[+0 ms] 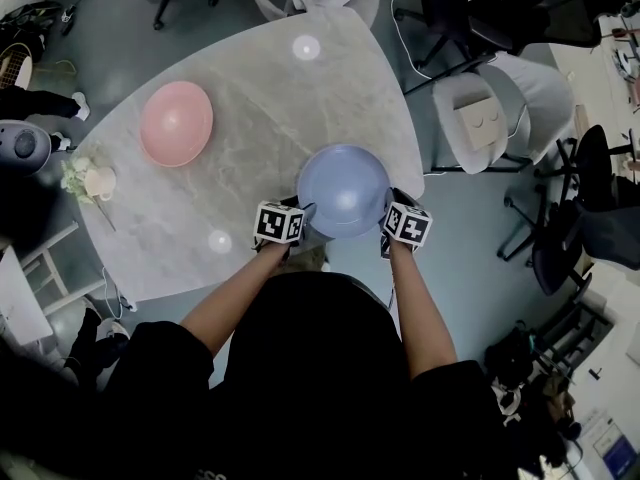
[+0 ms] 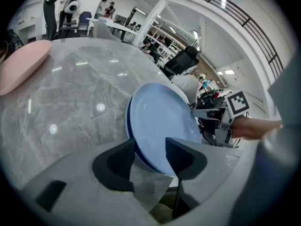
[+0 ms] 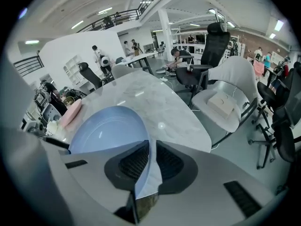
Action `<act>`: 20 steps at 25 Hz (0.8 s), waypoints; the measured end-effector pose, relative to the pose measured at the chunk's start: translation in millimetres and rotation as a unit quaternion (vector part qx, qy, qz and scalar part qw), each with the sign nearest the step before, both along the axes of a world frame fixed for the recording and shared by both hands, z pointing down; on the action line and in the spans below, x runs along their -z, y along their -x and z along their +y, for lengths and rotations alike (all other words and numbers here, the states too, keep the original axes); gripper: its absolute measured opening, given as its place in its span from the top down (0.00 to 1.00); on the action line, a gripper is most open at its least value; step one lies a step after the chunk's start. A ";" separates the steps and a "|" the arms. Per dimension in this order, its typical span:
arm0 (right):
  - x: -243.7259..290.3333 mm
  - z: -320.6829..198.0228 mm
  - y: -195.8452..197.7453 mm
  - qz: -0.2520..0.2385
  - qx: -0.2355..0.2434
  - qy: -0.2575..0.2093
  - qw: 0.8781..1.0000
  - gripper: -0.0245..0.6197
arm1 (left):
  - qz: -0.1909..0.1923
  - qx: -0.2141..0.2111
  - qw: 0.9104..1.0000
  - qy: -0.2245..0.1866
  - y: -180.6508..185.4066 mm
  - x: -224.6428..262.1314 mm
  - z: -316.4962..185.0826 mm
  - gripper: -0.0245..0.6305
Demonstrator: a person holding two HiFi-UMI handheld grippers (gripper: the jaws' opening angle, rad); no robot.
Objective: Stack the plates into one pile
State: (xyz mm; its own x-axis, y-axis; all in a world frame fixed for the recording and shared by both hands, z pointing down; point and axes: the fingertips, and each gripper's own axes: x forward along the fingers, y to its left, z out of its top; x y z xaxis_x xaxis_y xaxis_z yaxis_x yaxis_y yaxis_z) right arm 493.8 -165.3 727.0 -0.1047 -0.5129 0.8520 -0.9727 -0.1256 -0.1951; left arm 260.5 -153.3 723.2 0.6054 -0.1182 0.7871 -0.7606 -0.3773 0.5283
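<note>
Nowhere near one pile yet: the right gripper pinches the blue plate by its rim, the left gripper sits loose around that rim, and the pink plate is well apart across the surface.

The right gripper has its two dark ribbed jaws closed on the rim of a pale blue round plate, which spreads leftward over the near end of a grey marble table. A pink round plate sits well apart at the far left. A white shell chair beside the table holds a small cardboard box.
</note>
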 end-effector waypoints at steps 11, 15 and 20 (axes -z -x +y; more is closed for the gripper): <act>-5.0 3.2 12.0 -0.030 0.027 0.013 0.999 0.80 | 0.010 0.068 0.998 -0.001 15.2 -2.7 -4.5 0.53; -4.8 0.7 12.8 -0.050 0.039 0.012 0.998 0.78 | 0.019 0.080 0.997 0.006 11.8 -10.9 -11.2 0.53; -5.6 -7.3 7.1 -0.057 0.048 0.012 0.997 0.78 | 0.010 0.076 0.997 0.009 9.0 -20.3 -13.7 0.54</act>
State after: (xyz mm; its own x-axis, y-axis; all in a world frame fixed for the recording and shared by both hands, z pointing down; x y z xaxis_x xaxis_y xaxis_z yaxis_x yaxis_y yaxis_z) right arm 486.7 -172.7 732.6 -0.2498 -0.4749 0.8438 -0.9521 -0.0382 -0.3034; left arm 251.5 -167.0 743.4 0.5969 -0.1955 0.7781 -0.7977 -0.2479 0.5497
